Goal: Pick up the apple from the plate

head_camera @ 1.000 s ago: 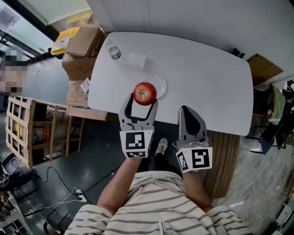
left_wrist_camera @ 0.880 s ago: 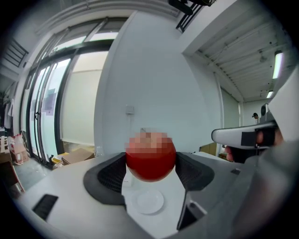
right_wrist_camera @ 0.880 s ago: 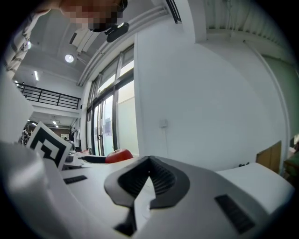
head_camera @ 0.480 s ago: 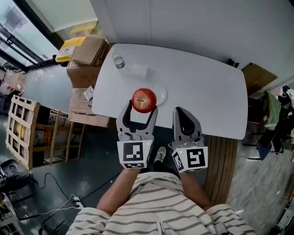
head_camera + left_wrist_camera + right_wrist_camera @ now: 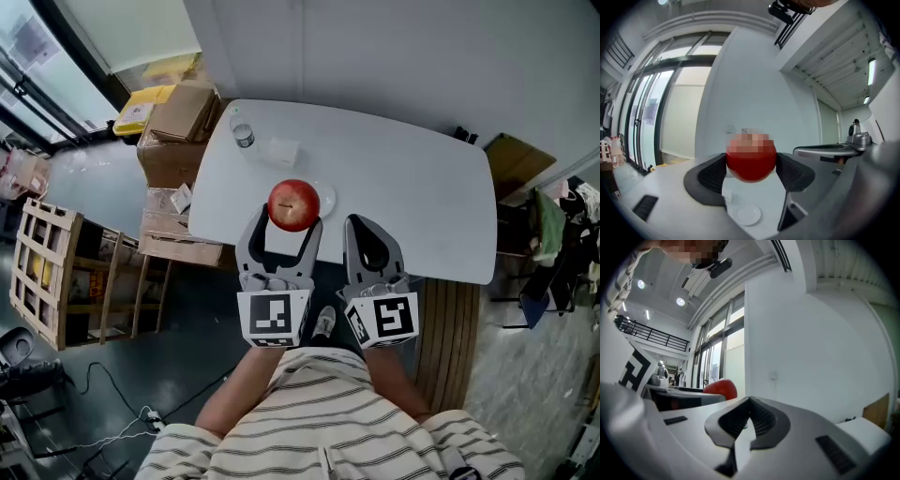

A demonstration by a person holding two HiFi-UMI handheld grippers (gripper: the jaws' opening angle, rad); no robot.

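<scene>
Apple: red and round, in the left gripper's grasp; the apple [image 5: 293,199] hangs in the air over the near part of the bench [image 5: 403,178], off the plate.
Plate: white and bare; the left gripper view shows the plate [image 5: 746,214] below the apple and well apart from it. From the head view only its far rim shows past the fruit.
Left gripper: the left gripper [image 5: 290,220] is clamped on the apple, jaws spread wide, one dark pad against each flank. Nothing else touches it.
Right gripper: the right gripper [image 5: 366,230] is clenched with its jaws pressed together on nothing, held just beside the left one and over the bench's near edge.
Task stage: by the look of it the pick is made; what remains is to keep hold.
Risk, slip: the apple is smooth and round, and only two side contacts carry it. Easing the squeeze or tipping the gripper sharply could let it roll out.
Risk, fall: it sits close to the near edge, so a drop might strike the plate or go off the bench to the floor.
Risk, knock: the right gripper is close enough that a careless swing could jar the left.
Other things: a bottle [image 5: 242,134] and a small white box [image 5: 281,150] stand at the far left of the bench, well apart from the work.
</scene>
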